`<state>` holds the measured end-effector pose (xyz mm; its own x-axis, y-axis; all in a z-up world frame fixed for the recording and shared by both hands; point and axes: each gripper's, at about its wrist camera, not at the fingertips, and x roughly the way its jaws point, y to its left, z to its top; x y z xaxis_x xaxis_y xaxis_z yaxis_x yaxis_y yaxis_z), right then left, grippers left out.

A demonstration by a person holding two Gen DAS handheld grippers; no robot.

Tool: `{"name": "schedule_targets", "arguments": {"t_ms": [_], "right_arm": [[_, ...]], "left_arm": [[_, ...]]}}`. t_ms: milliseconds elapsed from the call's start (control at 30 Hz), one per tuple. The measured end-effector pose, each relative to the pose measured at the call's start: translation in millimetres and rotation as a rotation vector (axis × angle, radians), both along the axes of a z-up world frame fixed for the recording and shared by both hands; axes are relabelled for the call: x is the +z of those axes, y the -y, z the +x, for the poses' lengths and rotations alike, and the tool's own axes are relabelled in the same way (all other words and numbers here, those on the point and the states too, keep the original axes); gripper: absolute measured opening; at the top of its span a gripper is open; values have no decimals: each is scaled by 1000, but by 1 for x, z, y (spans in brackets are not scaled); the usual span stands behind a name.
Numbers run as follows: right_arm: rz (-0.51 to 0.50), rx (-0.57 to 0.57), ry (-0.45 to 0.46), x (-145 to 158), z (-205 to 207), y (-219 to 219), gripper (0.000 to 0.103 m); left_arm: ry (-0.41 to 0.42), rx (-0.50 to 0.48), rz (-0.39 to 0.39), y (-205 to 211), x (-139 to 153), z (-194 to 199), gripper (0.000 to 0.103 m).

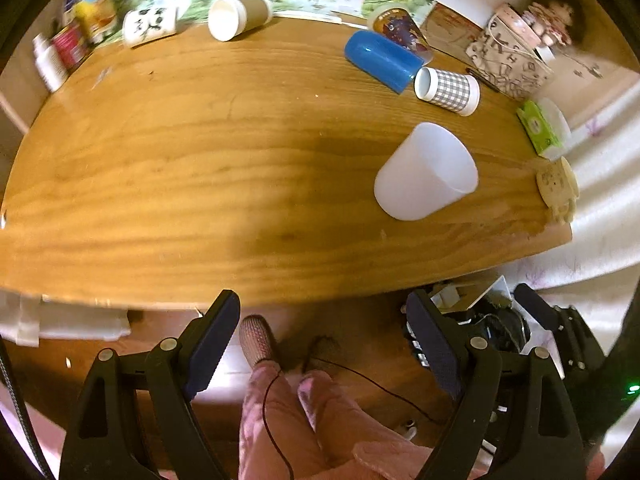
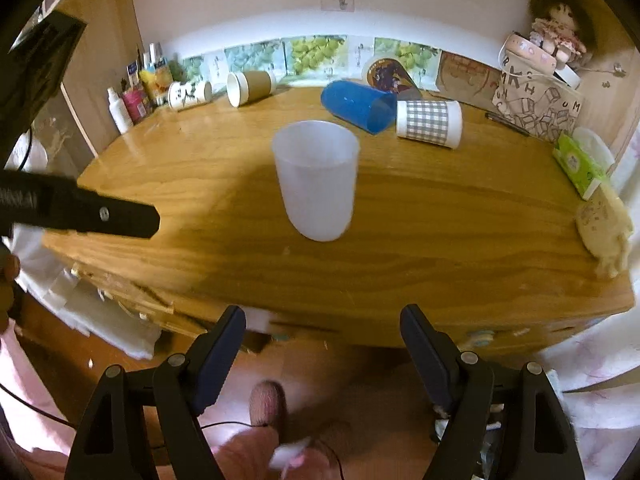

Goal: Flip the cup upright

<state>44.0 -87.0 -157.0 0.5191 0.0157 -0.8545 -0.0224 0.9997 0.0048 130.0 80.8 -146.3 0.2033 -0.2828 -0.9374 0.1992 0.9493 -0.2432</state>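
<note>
- The translucent white plastic cup stands upright, mouth up, near the wooden desk's front edge.
- The left gripper and the right gripper both gape wide, empty, off the desk.
- Risk, I judge: the light cup tips if a finger clips it, or rolls off the near edge.

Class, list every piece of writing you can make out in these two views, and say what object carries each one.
"M K H", "U M" and other scattered capitals: on the letter-block bag.
Unreadable print: bottles at the back left, too small.
Unreadable print: green tissue pack, blurred.
Unreadable script: picture strip along the wall.
No text: translucent white cup, blue cup, checked cup.
</note>
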Motion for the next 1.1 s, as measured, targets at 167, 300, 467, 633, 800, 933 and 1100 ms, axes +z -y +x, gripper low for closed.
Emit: {"name": "schedule_targets", "arguments": {"t_ms": [167,300,467,633,800,933,1100], "right_arm": [[23,-13,-62,29,-7,16,81],[94,-68,-115,52,-13,40,82],[134,-137,-176,67,-15,64,82],[156,-100,-121,88,-23,68,82],[142,-50,-19,110,-29,64,84],[144,-48,53,120,-33,67,85],[139,-41,105,124,-42,70,86]], "left_arm": [[-24,49,33,11,14,-21,88],[0,72,61,24,33,-34,88],[60,95,66,43,58,-45,88],[166,113,98,57,81,-59,88],[291,164,100,56,103,-72,88],[375,206,127,57,112,-81,88],[440,208,163,64,118,-96,88]]}}
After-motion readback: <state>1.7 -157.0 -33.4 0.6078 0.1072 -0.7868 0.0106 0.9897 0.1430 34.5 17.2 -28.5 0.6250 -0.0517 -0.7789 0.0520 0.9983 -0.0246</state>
